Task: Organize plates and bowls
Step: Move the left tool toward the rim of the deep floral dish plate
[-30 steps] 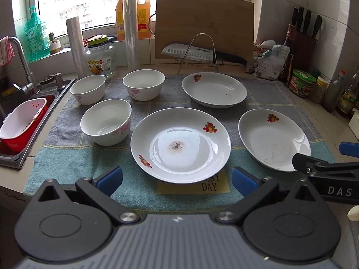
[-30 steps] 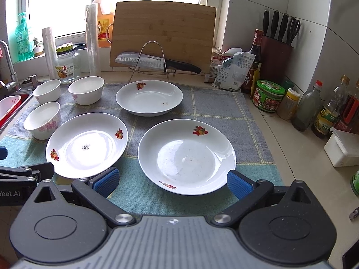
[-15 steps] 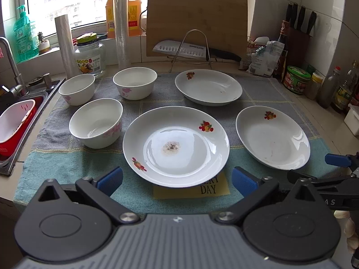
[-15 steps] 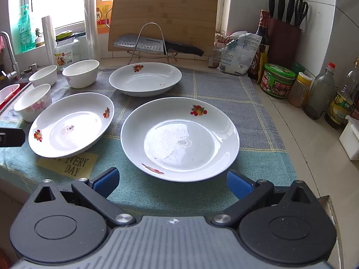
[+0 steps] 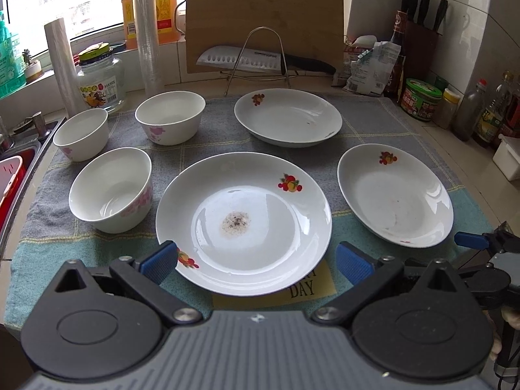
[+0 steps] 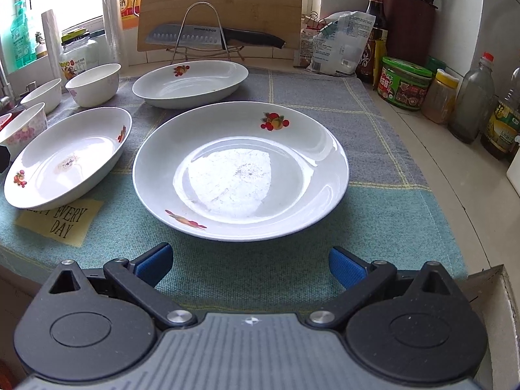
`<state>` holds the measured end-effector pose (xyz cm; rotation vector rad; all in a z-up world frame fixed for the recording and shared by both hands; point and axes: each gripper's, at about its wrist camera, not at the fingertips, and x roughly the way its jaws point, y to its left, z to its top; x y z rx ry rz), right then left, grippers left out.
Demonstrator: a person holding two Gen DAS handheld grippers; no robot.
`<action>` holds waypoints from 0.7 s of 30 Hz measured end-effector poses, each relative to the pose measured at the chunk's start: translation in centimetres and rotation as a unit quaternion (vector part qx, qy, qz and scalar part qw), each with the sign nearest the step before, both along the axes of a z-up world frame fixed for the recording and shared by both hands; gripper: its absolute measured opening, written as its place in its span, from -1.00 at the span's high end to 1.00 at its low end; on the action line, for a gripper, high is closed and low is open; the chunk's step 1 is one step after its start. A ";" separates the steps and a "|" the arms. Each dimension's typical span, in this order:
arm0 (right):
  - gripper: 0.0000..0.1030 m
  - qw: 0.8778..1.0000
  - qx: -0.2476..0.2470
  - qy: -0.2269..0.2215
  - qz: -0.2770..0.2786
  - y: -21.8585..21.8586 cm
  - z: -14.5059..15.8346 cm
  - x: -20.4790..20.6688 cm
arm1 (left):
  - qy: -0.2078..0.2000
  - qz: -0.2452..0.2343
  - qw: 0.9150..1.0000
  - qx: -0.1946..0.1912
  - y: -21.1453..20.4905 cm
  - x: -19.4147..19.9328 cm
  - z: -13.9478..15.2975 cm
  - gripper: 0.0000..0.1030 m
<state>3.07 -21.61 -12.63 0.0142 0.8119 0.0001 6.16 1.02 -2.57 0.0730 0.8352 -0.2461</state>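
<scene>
**On the tabletop mat: 3 plates, 3 bowls, both grippers empty**

On the striped cloth mat [image 5: 373,123] sit three white plates w/ fruit prints and three white bowls, all upright and apart from each other. Centre plate [image 5: 243,221] has a small dark speckled stain in its middle and partly covers a yellow note [image 5: 305,287] reading "DAY". Right plate [image 6: 240,170] lies just beside it, faint residue inside. Back plate [image 5: 287,117] is farther off, in front of a wire rack [image 5: 260,60] holding a knife [image 5: 240,60], w/ a wooden board [image 5: 263,9] leaning behind.

Bowls are grouped on the left: near bowl [image 5: 110,188] w/ pink flowers, just beside the centre plate; back-left bowl [image 5: 81,133]; back-mid bowl [image 5: 170,117]. A glass jar [image 5: 100,79] stands behind them.

Left gripper [image 5: 256,261] is at the near rim of the centre plate, jaws wide apart, holding nothing; its blue left pad overlaps the rim in view, contact unclear. Right gripper [image 6: 250,263] is low over the mat's near edge, facing the right plate, jaws wide apart, empty, short of the rim.
</scene>
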 end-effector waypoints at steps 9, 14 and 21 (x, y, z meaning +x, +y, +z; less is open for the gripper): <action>-1.00 1.000 -0.004 -0.008 0.003 -0.4 -1.1 1.5 | 0.006 -0.058 0.998 0.008 -1.1 3.3 -0.4 -0.99; -1.00 0.999 -0.004 -0.020 0.029 -0.6 -1.2 1.9 | 0.010 -0.092 0.996 -0.001 -1.8 5.1 -0.5 -0.99; -1.00 0.998 -0.004 -0.021 0.054 -0.9 -1.2 2.1 | 0.021 -0.143 0.989 -0.009 -3.9 7.1 -0.4 -0.99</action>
